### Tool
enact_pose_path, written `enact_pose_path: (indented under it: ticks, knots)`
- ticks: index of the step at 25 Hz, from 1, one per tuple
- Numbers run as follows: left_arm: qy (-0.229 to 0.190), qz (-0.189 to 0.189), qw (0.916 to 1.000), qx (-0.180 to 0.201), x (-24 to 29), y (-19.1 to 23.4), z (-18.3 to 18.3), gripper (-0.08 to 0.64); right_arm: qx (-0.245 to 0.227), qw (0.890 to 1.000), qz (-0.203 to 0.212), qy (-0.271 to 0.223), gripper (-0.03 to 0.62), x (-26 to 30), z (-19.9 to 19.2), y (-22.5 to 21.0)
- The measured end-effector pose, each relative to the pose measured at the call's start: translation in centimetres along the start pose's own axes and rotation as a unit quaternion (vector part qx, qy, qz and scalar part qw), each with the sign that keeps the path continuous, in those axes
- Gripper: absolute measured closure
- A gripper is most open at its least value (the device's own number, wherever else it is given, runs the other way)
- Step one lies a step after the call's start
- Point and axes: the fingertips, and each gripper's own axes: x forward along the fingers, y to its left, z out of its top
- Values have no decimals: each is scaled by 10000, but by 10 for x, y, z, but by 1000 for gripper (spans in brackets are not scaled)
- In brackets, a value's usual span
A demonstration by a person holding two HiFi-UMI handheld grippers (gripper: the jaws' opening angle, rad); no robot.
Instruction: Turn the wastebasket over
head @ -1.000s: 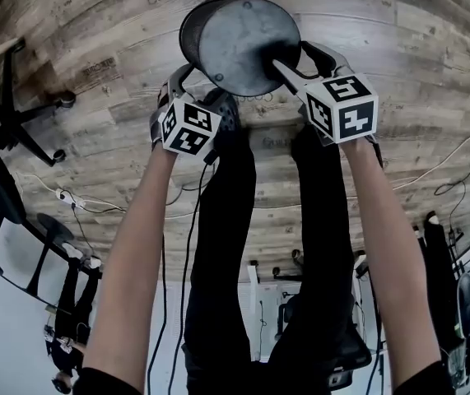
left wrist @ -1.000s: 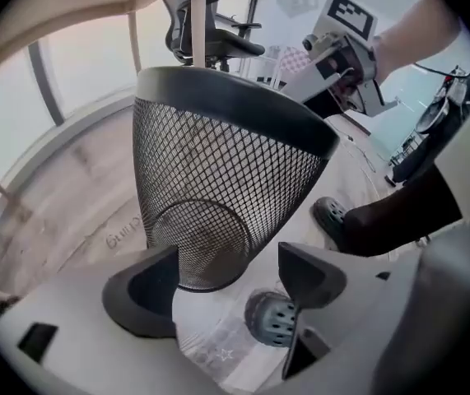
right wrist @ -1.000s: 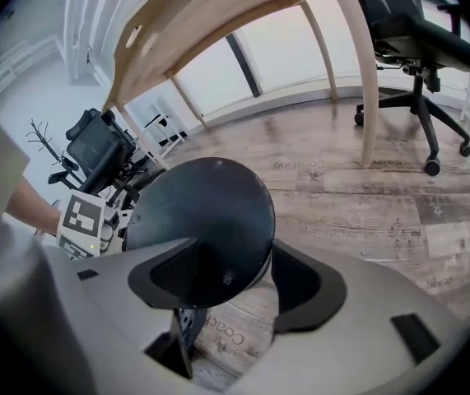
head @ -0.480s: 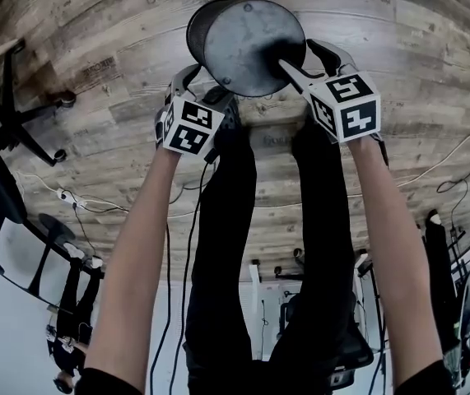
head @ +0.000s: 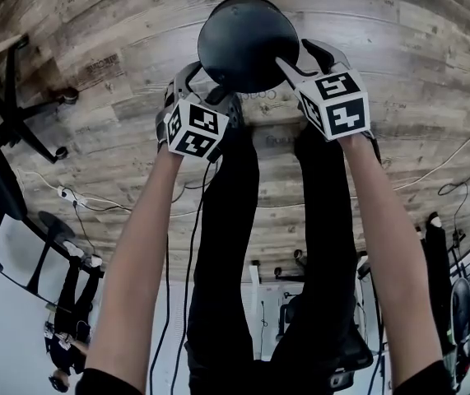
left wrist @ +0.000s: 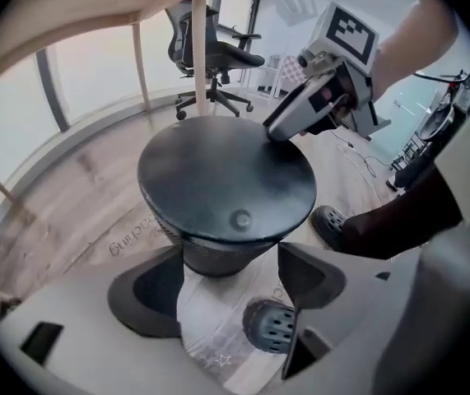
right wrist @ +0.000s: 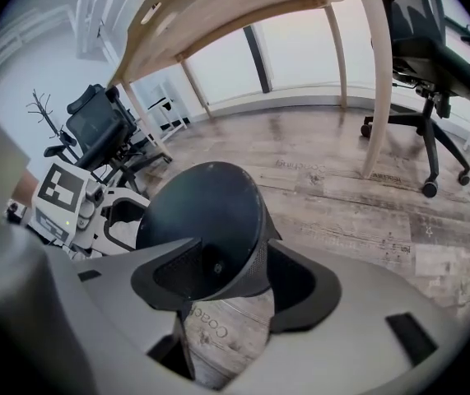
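Wastebasket (head: 247, 39) fills the top centre of the head view, bottom up, its dark round base facing the camera above the wooden floor (head: 95, 48). The left gripper (head: 200, 85) comes in at the basket's lower left edge. The right gripper (head: 307, 56) is at its right edge, one finger lying across the base and the other outside the wall. Black trousers (head: 226, 245) run down the middle of the frame between the person's forearms.

In the left gripper view the wastebasket (left wrist: 226, 179) stands at the centre, base uppermost with the mesh wall below it. The left gripper (left wrist: 230, 253) is wide open and holds nothing. Its two jaws flank the lower wall, with floor and a grey shoe (left wrist: 267, 327) showing between them. At the upper right the right gripper (left wrist: 300, 118) rests a fingertip on the upper right edge of the base.

In the right gripper view the wastebasket (right wrist: 210, 212) sits at the centre, with a wooden table (right wrist: 218, 6) across the top of the frame. The right gripper (right wrist: 235, 252) stands wide open, though its jaws have just been closing a little. The basket's upper edge lies between them, the left jaw across the base and the right jaw beside the mesh wall, with no clamp on it. The left gripper (right wrist: 119, 216) shows at the left, just beside the basket.
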Motion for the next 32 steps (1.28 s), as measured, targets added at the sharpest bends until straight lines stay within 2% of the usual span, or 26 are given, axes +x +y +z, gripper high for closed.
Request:
enact_pose_path:
  ticks: [6,8,10,17,23,32]
  knots:
    - [-57,19,9999,133,1,-1,7,187,-22,10000,-83,1,331,-4,-3,-6]
    - [-69,25,9999,95,0,-2,8,187,-169,9998,-138,43,336,-5,-4,-6]
    - [-88,36,10000,7,-3,-3,9,187,-409,9990,-192,72,373,-8,-3,-2]
    - [-90,157,9987,-479,-33,-1,17,187,-731,9972,-39,130,373,-38,7,20]
    - [-289,290,9980,-473,-75,0,53,187,-953,9954,46,71,373,-78,35,30]
    - [-679,486,9936,-757,-160,-27,116,187,-1226,9921,40,-252,373,-179,88,35]
